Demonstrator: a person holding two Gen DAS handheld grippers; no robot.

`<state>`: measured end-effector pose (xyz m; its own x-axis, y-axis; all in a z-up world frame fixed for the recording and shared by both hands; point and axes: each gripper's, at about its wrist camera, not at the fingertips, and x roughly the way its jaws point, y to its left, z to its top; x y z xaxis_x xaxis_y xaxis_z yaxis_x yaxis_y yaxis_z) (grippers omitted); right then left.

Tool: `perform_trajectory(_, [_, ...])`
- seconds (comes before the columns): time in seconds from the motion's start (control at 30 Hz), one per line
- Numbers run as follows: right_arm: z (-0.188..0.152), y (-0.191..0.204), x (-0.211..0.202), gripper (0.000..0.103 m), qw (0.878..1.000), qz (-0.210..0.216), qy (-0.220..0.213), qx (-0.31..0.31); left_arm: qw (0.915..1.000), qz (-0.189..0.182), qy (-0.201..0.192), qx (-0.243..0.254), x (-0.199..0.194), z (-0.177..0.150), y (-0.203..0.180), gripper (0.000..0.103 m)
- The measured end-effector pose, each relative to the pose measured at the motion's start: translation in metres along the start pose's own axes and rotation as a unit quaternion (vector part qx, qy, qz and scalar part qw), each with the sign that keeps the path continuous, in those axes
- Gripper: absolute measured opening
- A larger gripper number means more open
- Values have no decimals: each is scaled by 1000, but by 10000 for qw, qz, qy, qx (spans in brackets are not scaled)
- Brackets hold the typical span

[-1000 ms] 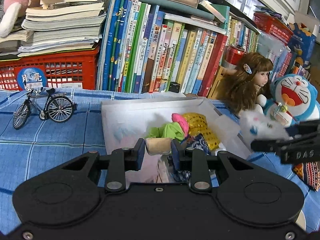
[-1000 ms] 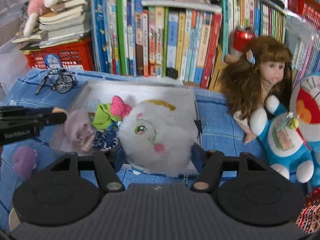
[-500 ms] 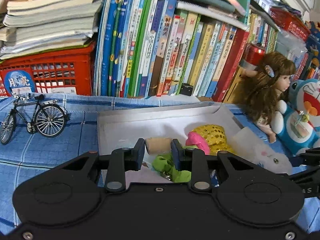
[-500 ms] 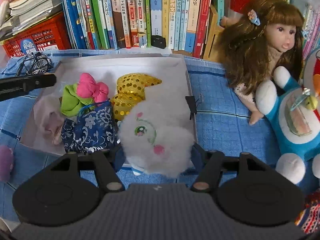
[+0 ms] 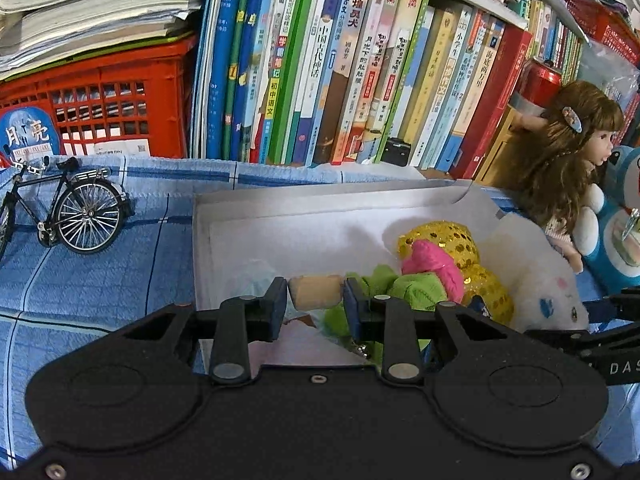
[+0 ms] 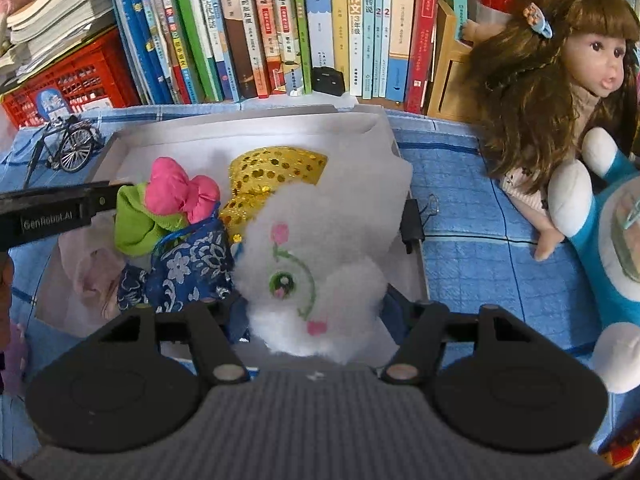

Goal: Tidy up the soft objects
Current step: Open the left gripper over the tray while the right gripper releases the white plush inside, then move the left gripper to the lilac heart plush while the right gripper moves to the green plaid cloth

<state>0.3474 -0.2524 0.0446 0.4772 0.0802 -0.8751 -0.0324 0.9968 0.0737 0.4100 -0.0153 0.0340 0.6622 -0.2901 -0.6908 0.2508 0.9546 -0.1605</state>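
The main risk was at the right gripper (image 6: pixel 314 308): its fingers were spreading around the fluffy white plush toy with an embroidered face (image 6: pixel 316 264), which lay over the near right edge of the shallow white cardboard box (image 6: pixel 248 118) rather than squarely inside, so once freed it could tip over the rim onto the blue checked cloth (image 6: pixel 460 200) covering the worktop. The plush sat between the 2 parting fingers, its fur brushing both, pressed against the blue floral fabric pouch (image 6: pixel 188 268) on its left. The left gripper (image 5: pixel 316 298) was clenched on a small tan soft block (image 5: pixel 316 291), held between its fingertips above the box's near left area; letting go from that height might make it bounce onto the green and pink cloth toy (image 5: pixel 416 276) just to its right.
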Motion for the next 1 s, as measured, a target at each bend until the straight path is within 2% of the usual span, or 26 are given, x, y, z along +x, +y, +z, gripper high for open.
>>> perform_trajectory(0.07, [0,0,0,80,10000,78,-25,46,10000,-13,-16,3,0,-1,-1,40])
perform_trajectory(0.2, [0,1,-6,86,9998,170,-91,65,10000,-27,-58,55,-7,-3,-4,45])
perform_trajectory(0.4, [-2,6,-23,89,9994,199,-261,74,9997,57,-197,102,-28,-4,-9,61])
perform_trajectory(0.53, [-5,13,-44,90,9984,220,-514,-29,9993,120,-342,121,-54,-5,-12,77])
perform_trajectory(0.77, [-22,34,-93,90,9941,256,-1004,-330,9975,256,-625,228,-117,-16,-23,84])
perform_trajectory(1.0, [-63,51,-142,92,9843,277,-1550,-800,9946,272,-915,408,-181,-52,-32,87])
